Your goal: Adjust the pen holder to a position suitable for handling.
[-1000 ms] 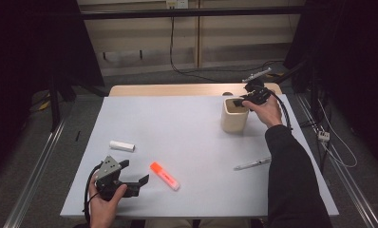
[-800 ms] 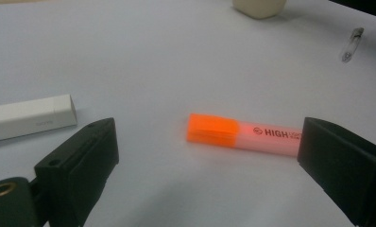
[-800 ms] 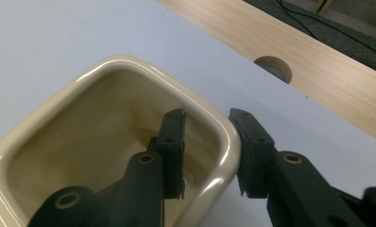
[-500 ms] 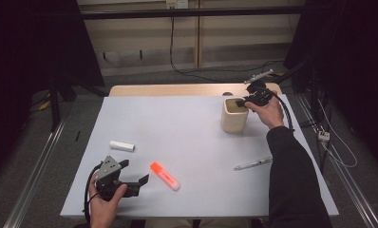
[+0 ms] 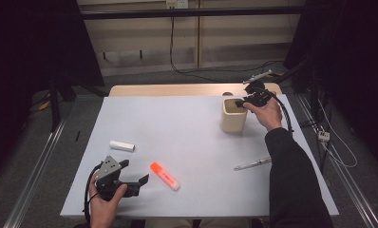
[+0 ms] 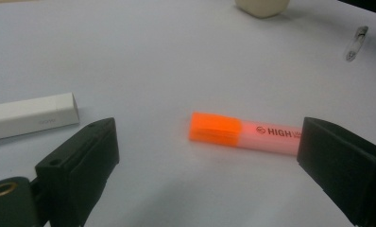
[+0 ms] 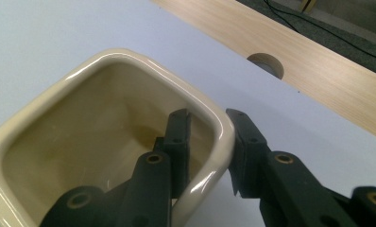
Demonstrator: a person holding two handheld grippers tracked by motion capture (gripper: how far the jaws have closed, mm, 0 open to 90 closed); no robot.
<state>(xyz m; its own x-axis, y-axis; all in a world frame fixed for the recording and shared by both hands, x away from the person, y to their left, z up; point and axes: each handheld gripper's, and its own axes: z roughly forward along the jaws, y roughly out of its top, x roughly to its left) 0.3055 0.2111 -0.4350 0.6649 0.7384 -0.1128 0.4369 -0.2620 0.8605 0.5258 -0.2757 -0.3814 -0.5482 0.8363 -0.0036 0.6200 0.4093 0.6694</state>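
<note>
In the left gripper view, the translucent pink highlighter with an orange cap [image 6: 243,133] runs behind a black jaw, its print cut short. The white rectangular stick [image 6: 32,115] leaves the left edge; the cream ceramic cup [image 6: 262,5] is cropped at the top. The clear pen [image 6: 356,42] near the table's right edge is blurred.

Lab or recording room. White table [image 5: 187,123] ringed by black curtains [image 5: 30,42] at 9 and 3 o'clock. Metal floor rails [image 5: 35,166] flank both sides. Loose cables [image 5: 187,71] on grey carpet at 12 o'clock, below a wall socket [image 5: 176,4].
</note>
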